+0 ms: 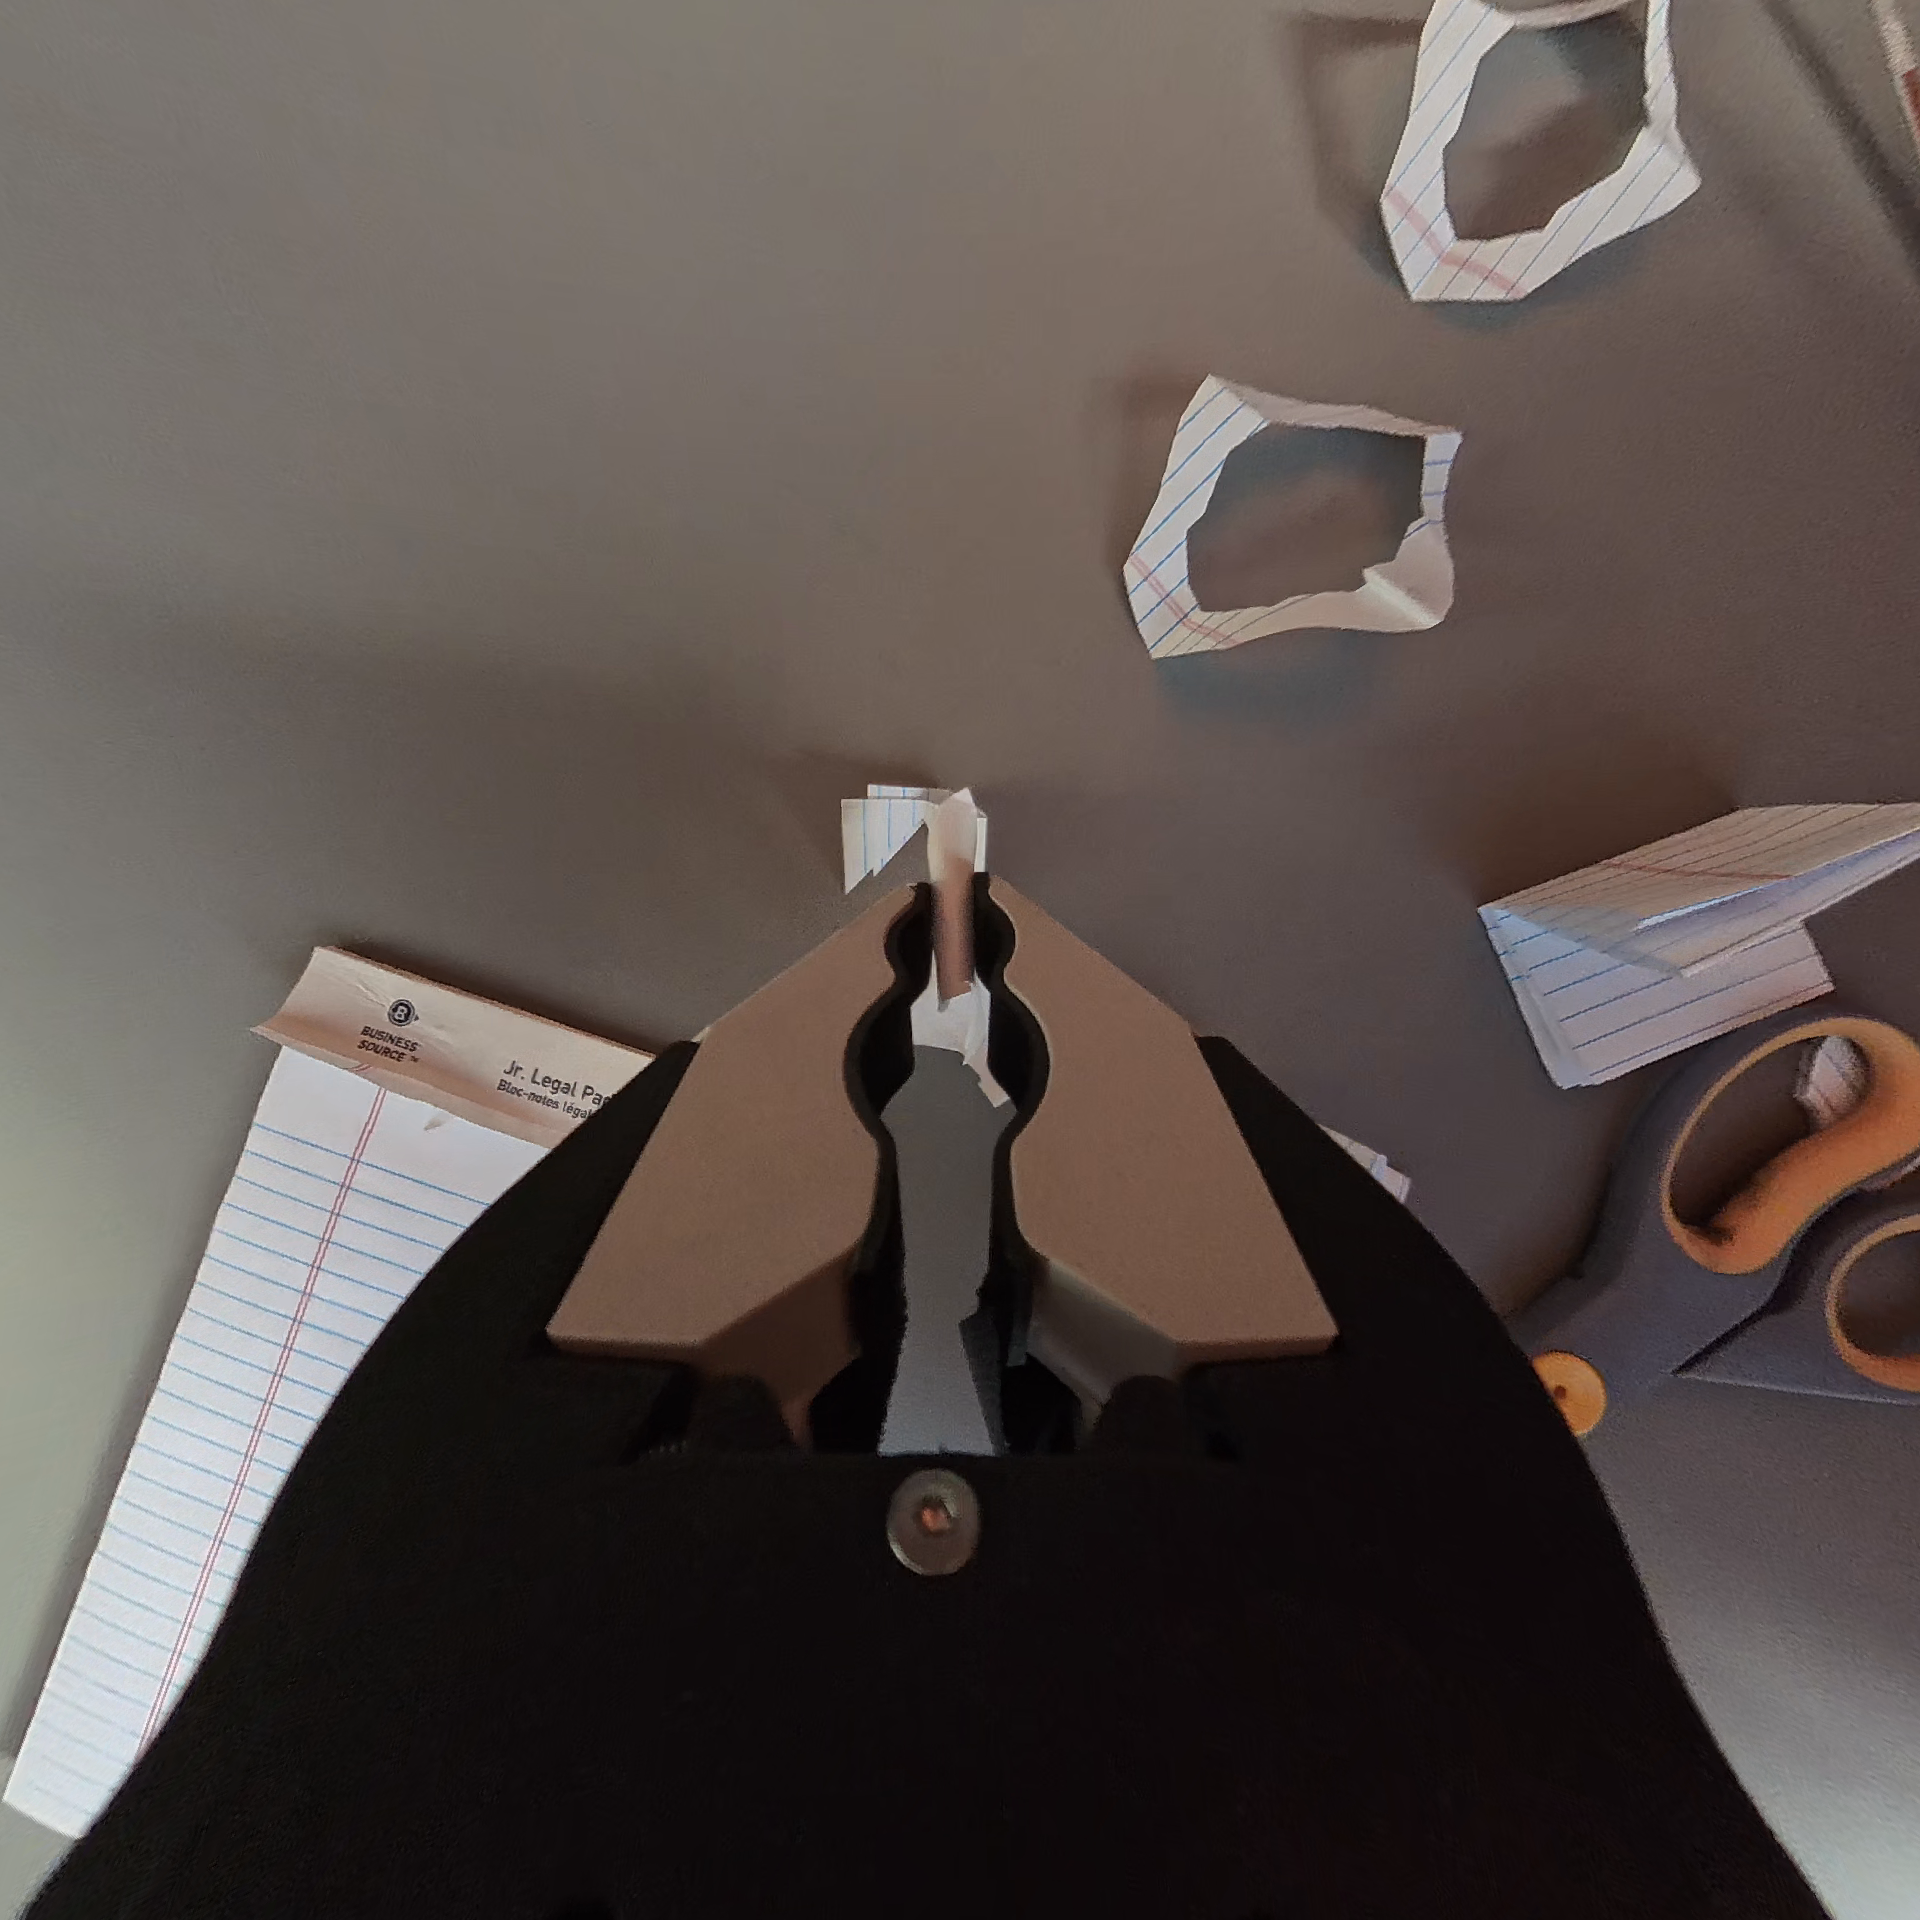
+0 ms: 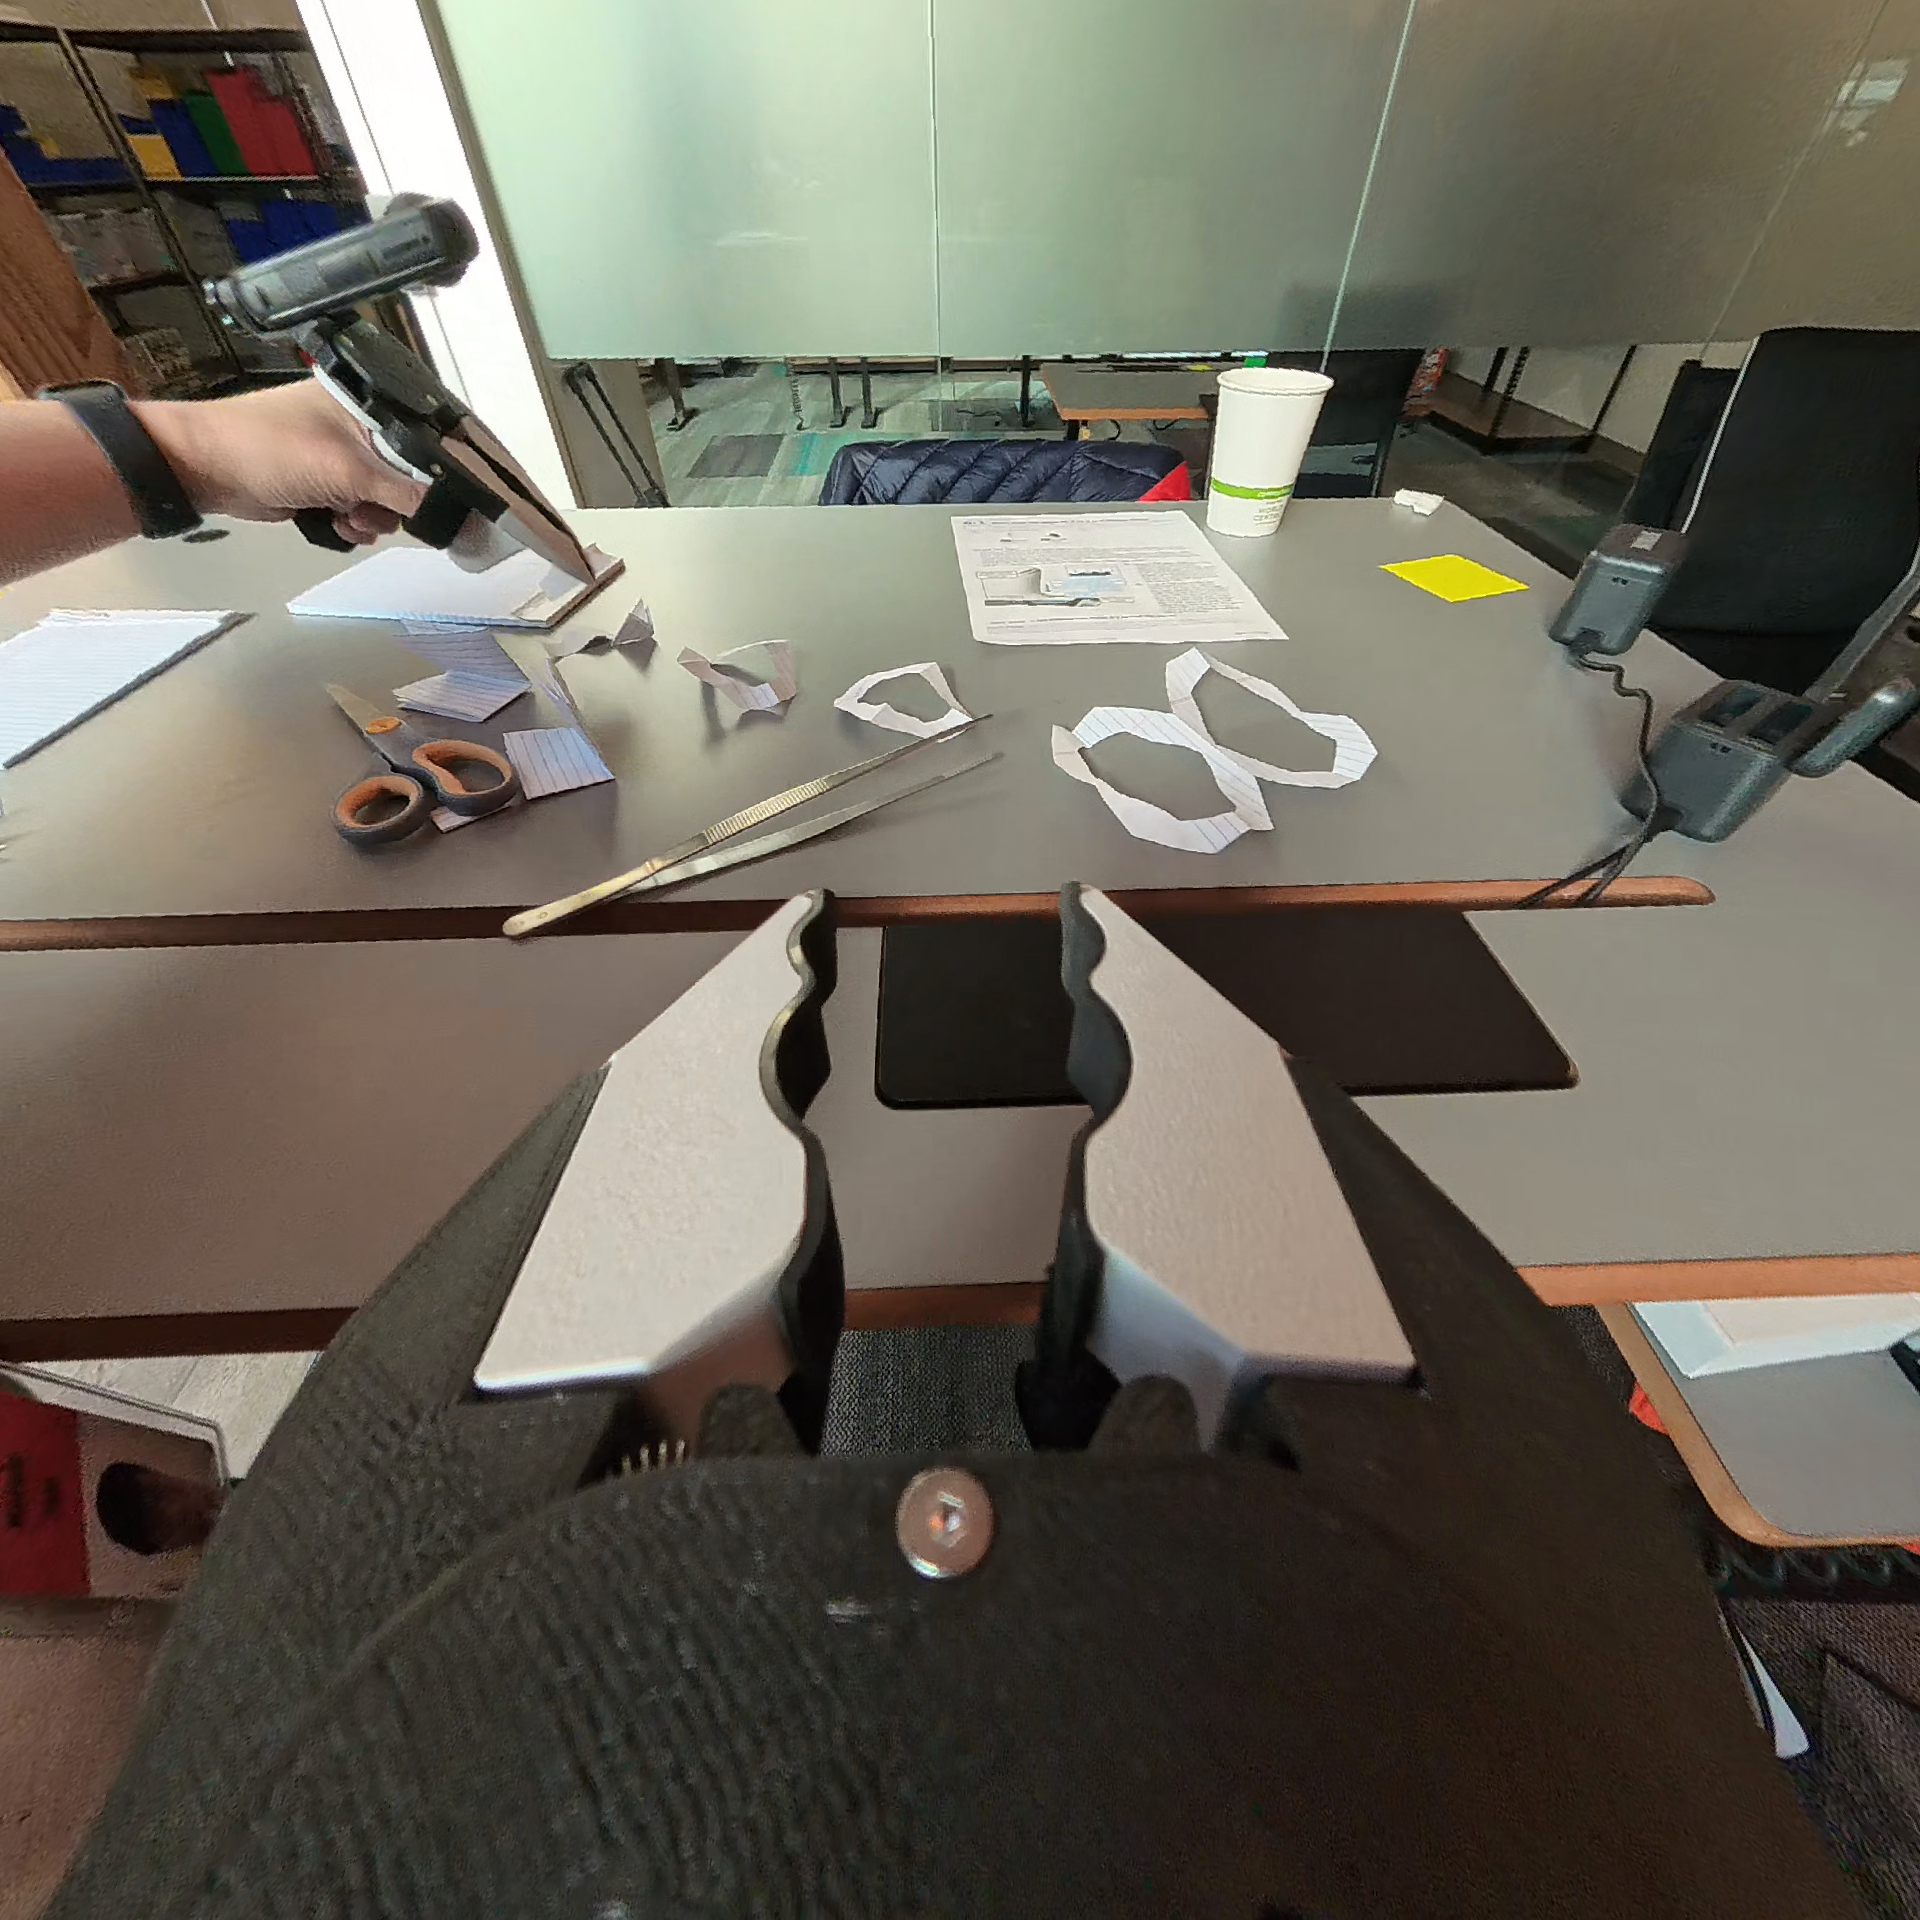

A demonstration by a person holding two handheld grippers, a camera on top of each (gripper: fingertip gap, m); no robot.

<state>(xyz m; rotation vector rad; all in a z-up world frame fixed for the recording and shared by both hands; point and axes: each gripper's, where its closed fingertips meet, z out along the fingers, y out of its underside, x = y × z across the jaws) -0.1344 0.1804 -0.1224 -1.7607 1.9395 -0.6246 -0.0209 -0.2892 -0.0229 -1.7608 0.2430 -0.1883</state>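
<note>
My left gripper is shut on a small crumpled scrap of lined paper, which sticks out past the tips and back between the fingers. It hovers over the grey table, just beyond a lined legal pad. In the right wrist view a hand holds this gripper with its tips down at the pad's far edge. My right gripper is open and empty, held off the table's near edge, closest to long metal tweezers.
Scissors with orange handles, folded lined paper and several cut paper rings lie on the table. Farther back are a printed sheet, a paper cup, a yellow note and grey chargers. The grippers' ends are close to 50 cm from one another.
</note>
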